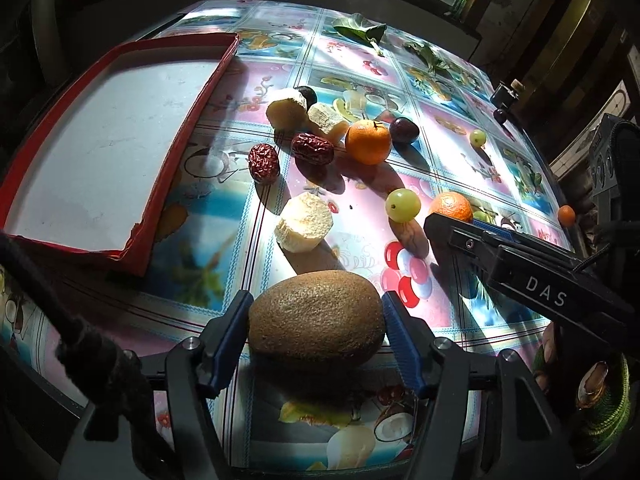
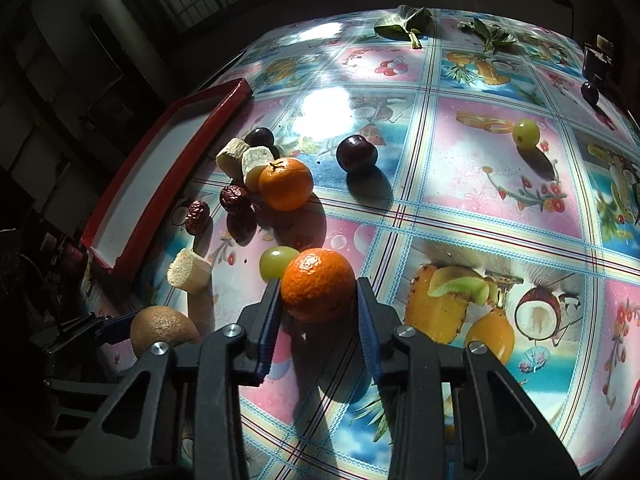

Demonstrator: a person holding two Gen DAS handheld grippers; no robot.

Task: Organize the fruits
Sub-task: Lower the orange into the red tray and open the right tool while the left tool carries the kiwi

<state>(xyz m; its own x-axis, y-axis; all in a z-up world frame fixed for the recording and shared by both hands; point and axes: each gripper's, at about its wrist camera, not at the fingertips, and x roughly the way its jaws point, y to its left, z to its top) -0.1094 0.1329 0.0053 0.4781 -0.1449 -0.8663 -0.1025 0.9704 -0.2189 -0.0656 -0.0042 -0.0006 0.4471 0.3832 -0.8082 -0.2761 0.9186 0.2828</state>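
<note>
A brown kiwi (image 1: 316,318) sits right at the near edge of the bench (image 1: 460,312), between the blue pads of the left tool (image 1: 316,320). The pads look to be against its two sides, so the tool is clamping the kiwi, which rests on the patterned cloth.

Off to the right, the right tool (image 2: 318,292) is closed on a small orange (image 2: 318,282), its pads pressed to both flanks. In the left wrist view that same tool reaches in from the right as a dark bar, with the orange at its tip.

Just left of that orange and touching it lies a green grape (image 2: 276,262). Farther left is a pale banana chunk (image 1: 304,222). Beyond it two wrinkled red dates (image 1: 264,162) lie close together, near a second orange (image 1: 368,142), which touches a cluster of two more banana pieces (image 1: 288,110). A dark plum (image 1: 404,130) sits just right of that orange, and another dark fruit (image 1: 308,94) peeks from behind the banana pieces.

A second green grape (image 1: 478,138) lies farther right, well apart from the rest. A tiny orange fruit (image 1: 566,216) sits at the right edge of the bench.

On the left stands a shallow red tray (image 1: 188,136) with a white floor. Green leaves (image 1: 360,32) lie at the far edge.
</note>
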